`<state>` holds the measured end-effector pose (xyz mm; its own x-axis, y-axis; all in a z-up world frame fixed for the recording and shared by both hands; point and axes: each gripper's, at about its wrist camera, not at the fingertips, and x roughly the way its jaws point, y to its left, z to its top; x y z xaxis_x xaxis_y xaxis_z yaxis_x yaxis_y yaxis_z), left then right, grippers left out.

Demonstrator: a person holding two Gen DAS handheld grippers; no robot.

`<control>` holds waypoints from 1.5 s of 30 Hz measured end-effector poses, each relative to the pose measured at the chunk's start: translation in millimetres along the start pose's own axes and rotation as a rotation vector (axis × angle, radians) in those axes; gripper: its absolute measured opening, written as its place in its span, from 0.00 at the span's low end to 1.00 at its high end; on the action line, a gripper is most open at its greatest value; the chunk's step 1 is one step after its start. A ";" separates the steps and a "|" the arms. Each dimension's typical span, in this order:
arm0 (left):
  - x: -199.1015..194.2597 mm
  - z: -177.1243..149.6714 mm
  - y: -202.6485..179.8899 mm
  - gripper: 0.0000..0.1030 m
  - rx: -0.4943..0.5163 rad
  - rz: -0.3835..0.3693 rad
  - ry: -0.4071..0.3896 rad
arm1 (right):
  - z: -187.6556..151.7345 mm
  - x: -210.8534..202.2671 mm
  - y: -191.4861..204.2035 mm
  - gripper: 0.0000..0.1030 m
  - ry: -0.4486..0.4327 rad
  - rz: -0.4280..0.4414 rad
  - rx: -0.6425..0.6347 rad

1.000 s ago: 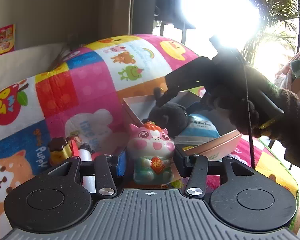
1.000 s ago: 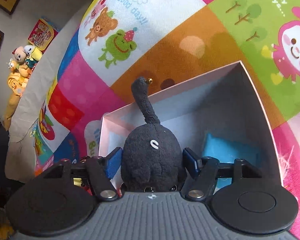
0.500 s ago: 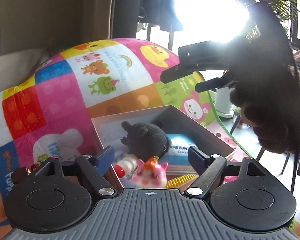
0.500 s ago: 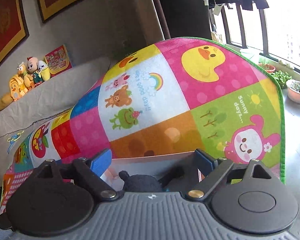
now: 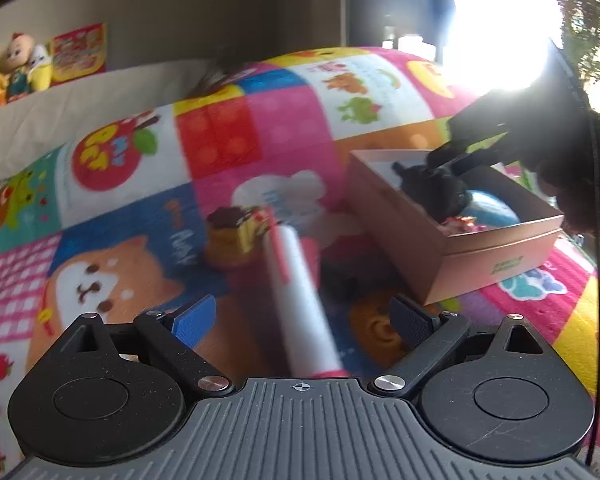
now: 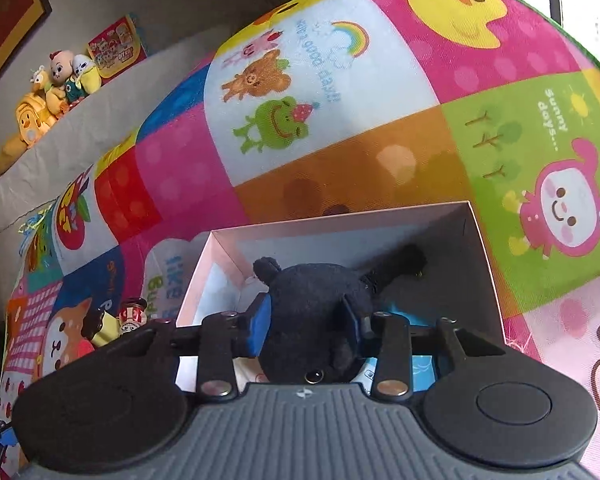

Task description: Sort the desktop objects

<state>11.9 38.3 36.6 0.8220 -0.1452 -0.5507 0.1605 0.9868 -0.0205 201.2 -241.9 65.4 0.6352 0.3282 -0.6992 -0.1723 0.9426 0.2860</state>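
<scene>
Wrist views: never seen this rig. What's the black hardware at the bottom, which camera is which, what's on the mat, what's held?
No robot here: a person holds a two-finger gripper in each hand, each with a fisheye camera looking along its fingers.

Left wrist view: the left gripper is open and empty over the colourful play mat. Ahead of it lie a blurred white and red tube and a small brown and yellow toy.

Right wrist view: the right gripper is shut on a black plush toy inside the cardboard box, above something blue.

The left view also shows that gripper from outside.

Plush toy [image 6: 320,312] in the box [image 6: 482,264], marker [image 5: 300,300] left of it on the mat [image 5: 220,136]
</scene>
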 end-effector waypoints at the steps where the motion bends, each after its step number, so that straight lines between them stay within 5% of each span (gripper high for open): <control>1: -0.6 -4.6 8.3 0.95 -0.026 0.021 0.012 | 0.4 -3.5 3.6 0.37 -0.008 -0.011 -0.006; 6: -5.1 -23.5 35.6 0.96 -0.113 0.100 0.019 | -10.3 -35.0 54.8 0.43 -0.080 0.029 -0.149; 11: -19.2 -35.7 50.5 0.96 -0.196 0.189 -0.047 | -34.3 -34.6 124.4 0.43 0.060 0.199 -0.235; 13: -25.2 -39.1 61.8 0.97 -0.272 0.198 -0.063 | -50.7 -25.5 148.3 0.50 0.121 0.236 -0.257; 15: -28.6 -42.5 71.1 0.97 -0.329 0.198 -0.067 | -69.6 -15.1 168.9 0.60 0.147 0.238 -0.288; 18: -33.6 -46.2 76.7 0.97 -0.364 0.185 -0.082 | -91.0 3.0 186.8 0.60 0.159 0.185 -0.325; 22: -34.0 -47.6 75.5 0.98 -0.367 0.176 -0.094 | -98.2 4.3 191.4 0.55 0.072 0.116 -0.374; 24: -32.4 -47.5 74.5 0.98 -0.365 0.169 -0.090 | -97.3 4.7 195.0 0.50 0.008 0.005 -0.438; 29: -30.2 -49.1 79.4 0.98 -0.394 0.154 -0.080 | -96.0 31.0 188.8 0.45 0.075 -0.086 -0.471; 32: -28.1 -49.8 83.1 0.98 -0.422 0.151 -0.066 | -103.2 44.2 187.9 0.26 0.059 -0.155 -0.523; 33: -28.1 -50.2 83.9 0.98 -0.427 0.150 -0.065 | -102.9 44.4 185.3 0.19 0.069 -0.140 -0.508; 41: -26.4 -49.8 84.0 0.98 -0.428 0.158 -0.054 | -136.8 -37.2 149.2 0.19 0.159 0.115 -0.493; 45: -26.4 -49.3 81.0 0.98 -0.413 0.182 -0.048 | -163.3 -72.8 112.3 0.38 0.141 0.107 -0.491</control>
<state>-23.7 125.6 8.3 0.8424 0.0402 -0.5374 -0.2128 0.9410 -0.2631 12.7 -149.9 41.4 0.4928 0.3978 -0.7739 -0.5849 0.8099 0.0439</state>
